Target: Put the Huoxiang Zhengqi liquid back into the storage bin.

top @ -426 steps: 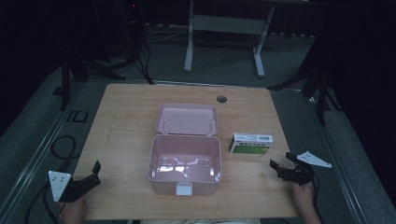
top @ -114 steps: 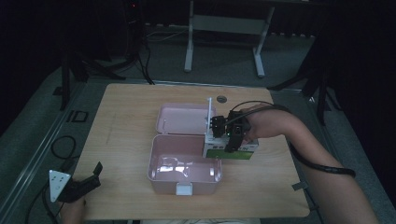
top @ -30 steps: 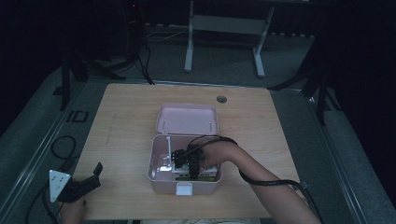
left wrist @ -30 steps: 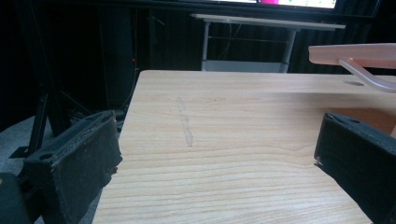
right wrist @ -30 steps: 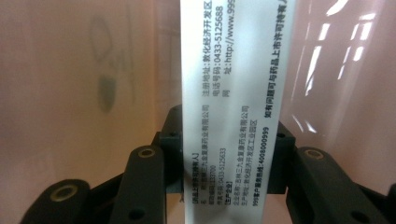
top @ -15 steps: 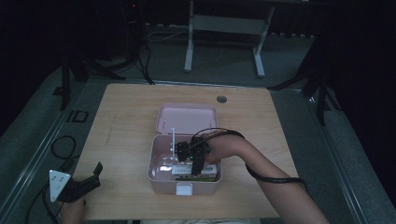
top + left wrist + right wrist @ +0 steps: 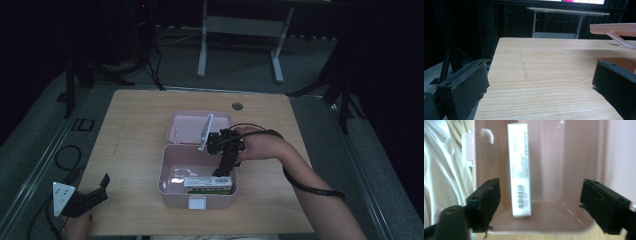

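A small white-and-green carton (image 7: 207,184) lies flat inside the open pink plastic box (image 7: 170,186), against the box's near wall toward the 6 o'clock side of the bench (image 7: 135,125); in the right gripper view the carton (image 7: 519,170) shows a printed white face with a barcode near one end, resting on the box floor (image 7: 554,165). The right gripper (image 7: 223,169) hangs over the box's 3 o'clock side, tilted down into it, with its fingers (image 7: 486,200) spread wide apart and nothing between them; the carton lies ahead of them, untouched. The box's latch tab (image 7: 196,202) sits at the middle of its front wall, and its hinged lid (image 7: 187,127) lies open flat behind it at 12 o'clock. A small dark round grommet (image 7: 237,106) is set in the bench near its far edge. The left gripper (image 7: 87,197) rests at the bench's 7 o'clock corner, well apart from the box, its fingers (image 7: 464,87) also parted and empty over bare wood.
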